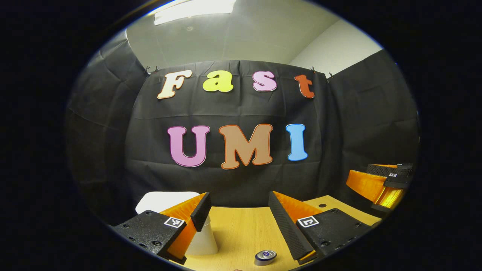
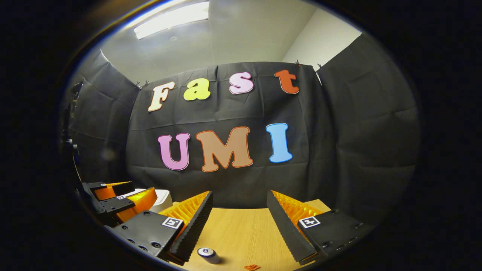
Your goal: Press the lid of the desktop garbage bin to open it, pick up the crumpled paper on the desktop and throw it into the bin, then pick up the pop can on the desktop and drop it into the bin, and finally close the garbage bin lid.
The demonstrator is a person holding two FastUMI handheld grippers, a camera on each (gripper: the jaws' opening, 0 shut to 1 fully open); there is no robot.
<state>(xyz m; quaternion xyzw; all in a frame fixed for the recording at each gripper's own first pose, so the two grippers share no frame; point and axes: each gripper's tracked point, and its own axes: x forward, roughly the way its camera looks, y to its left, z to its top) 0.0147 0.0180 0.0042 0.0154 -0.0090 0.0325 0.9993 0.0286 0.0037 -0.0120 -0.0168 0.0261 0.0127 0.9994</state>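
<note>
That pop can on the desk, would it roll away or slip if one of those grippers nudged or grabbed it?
The pop can seems to lie on its side on the smooth wooden desk, so a nudge would probably roll it. Its rounded, shiny wall looks slippery, so an off-centre pinch might squirt it out. It looks small and is probably light.

Black cloth wall [image 1: 233, 109] encloses the far edge of a light wooden table [image 1: 244, 229], beneath a white ceiling [image 2: 241, 37] with a lit light panel [image 2: 171, 19].

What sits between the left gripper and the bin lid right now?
Nothing visible: the left gripper is open above the table, and the white bin stands just ahead past its left finger, lid closed.
</note>
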